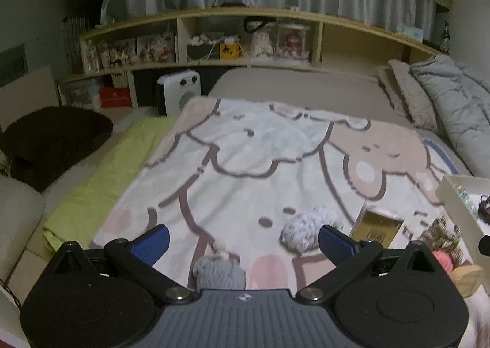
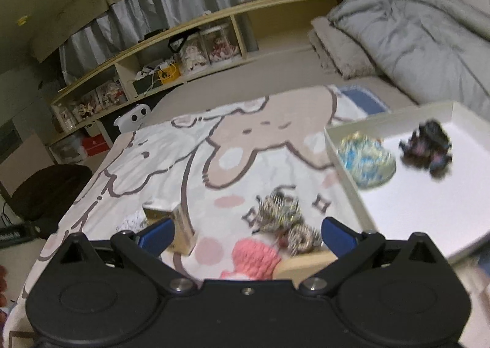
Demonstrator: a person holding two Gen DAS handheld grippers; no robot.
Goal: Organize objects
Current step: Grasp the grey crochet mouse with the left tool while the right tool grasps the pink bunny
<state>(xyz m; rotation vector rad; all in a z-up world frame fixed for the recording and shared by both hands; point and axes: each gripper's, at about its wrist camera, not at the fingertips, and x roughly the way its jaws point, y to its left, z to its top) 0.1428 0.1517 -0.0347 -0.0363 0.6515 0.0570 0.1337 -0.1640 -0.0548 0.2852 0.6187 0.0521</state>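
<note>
My left gripper (image 1: 244, 241) is open and empty above a cartoon blanket (image 1: 245, 158). A grey knitted ball (image 1: 219, 273) lies just below it, and a white-grey fluffy ball (image 1: 301, 230) lies by its right finger. A gold box (image 1: 378, 227) stands further right. My right gripper (image 2: 246, 233) is open and empty over a pink knitted piece (image 2: 255, 259) and striped scrunchies (image 2: 284, 219). A white tray (image 2: 349, 176) at the right holds a blue-gold pouch (image 2: 366, 161) and a dark scrunchie (image 2: 427, 149). The gold box (image 2: 171, 219) shows by the right gripper's left finger.
A folded grey duvet (image 2: 413, 32) lies at the bed's far right. A wooden shelf (image 1: 245, 42) with dolls runs along the back wall. A green sheet (image 1: 101, 182) and a dark chair (image 1: 55, 140) are at the left. A wooden piece (image 2: 303, 263) lies near the pink knit.
</note>
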